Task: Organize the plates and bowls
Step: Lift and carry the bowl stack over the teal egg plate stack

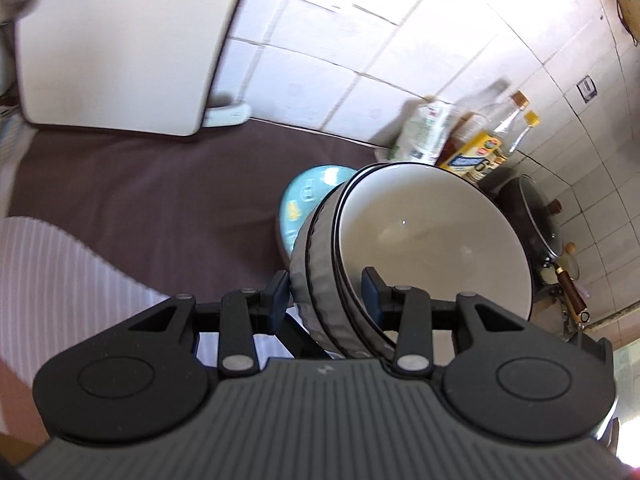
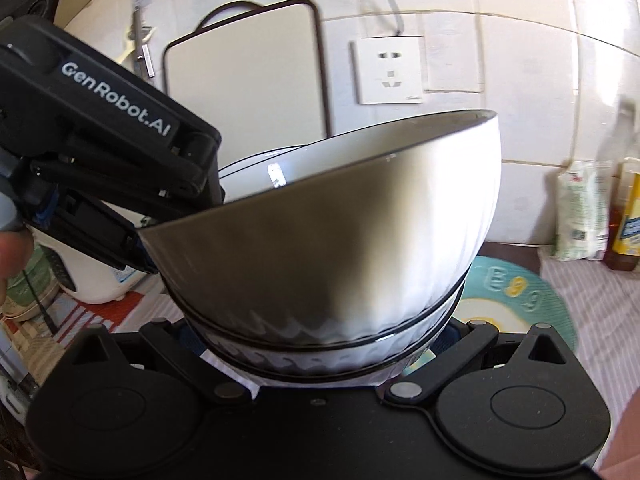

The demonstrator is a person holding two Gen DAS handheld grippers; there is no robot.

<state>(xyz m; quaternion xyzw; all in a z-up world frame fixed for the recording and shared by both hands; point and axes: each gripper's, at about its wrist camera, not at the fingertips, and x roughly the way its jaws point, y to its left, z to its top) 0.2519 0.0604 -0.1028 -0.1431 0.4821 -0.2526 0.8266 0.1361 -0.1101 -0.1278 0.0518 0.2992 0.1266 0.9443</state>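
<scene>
Bright daylight washes out the wall tiles (image 1: 500,20) at upper right; the bottles (image 1: 500,128) are motion-blurred, and fisheye curvature bends edges. The bowl (image 2: 320,232) glints.

The left black two-finger plastic gripper (image 1: 328,292) had a ribbed grey housing, silver pivot screws and dark blue pads (image 1: 280,294). The right black gripper (image 2: 320,344) matched. White "GenRobot.AI" lettering marked the left one's side.

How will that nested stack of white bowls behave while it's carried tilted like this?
The stack of bowls looks like glazed ceramic, so probably rigid, fairly heavy and chip-prone. The glossy highlight on the inner wall suggests slick surfaces; tilted, the nested bowls may slide against each other. The left tool clamps the rim, so weight likely hangs off that one edge.
</scene>
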